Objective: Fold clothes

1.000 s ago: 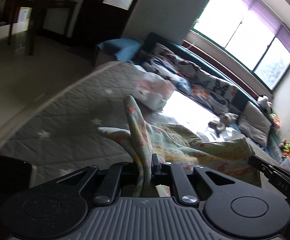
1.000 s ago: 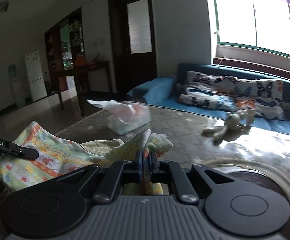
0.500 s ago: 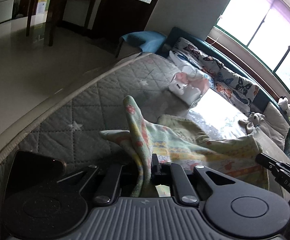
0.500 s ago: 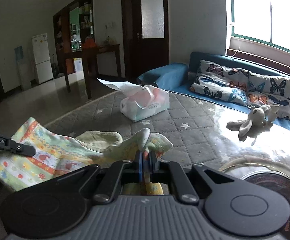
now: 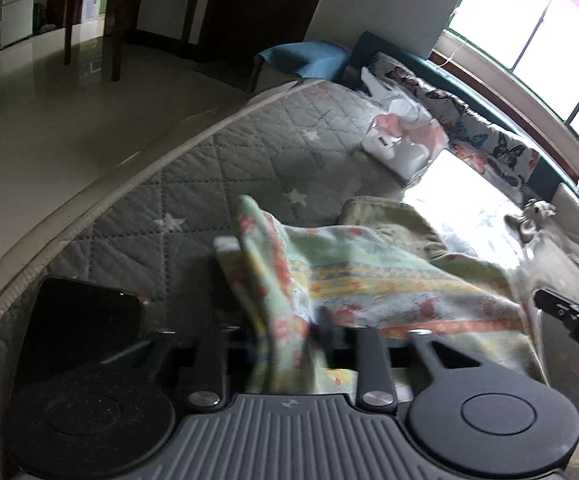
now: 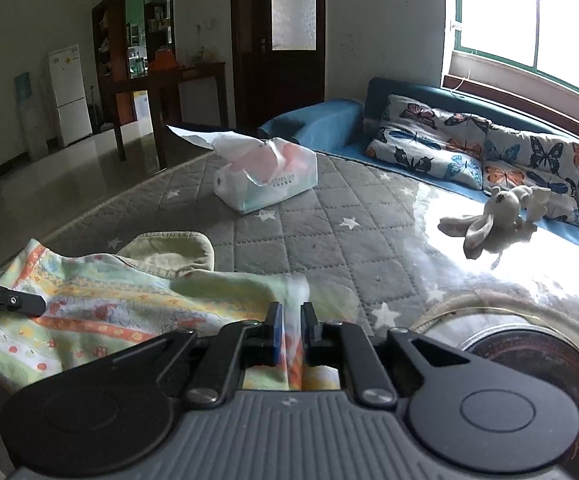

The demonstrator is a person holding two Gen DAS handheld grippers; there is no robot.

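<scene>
Motion-blurred garment hides left tool pads; phone partly cut by tool body.

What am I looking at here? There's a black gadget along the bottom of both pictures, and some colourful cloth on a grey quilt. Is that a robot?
No robot: a person holds a two-finger clamp in each hand, and each clamp carries a wide-angle camera looking forward along its fingers. So the black shape at the bottom of each picture is the clamp itself.

One picture comes from the left gripper, the other from the right gripper. Each also glimpses the other's tip at its edge.

On the grey quilted mat lies a colourful striped garment, being folded. Behind it are a tissue pack and a plush rabbit; a dark phone lies near the left clamp.

Both clamps are opening right now. Cloth hangs between each pair of fingers, but they no longer pinch it.
</scene>
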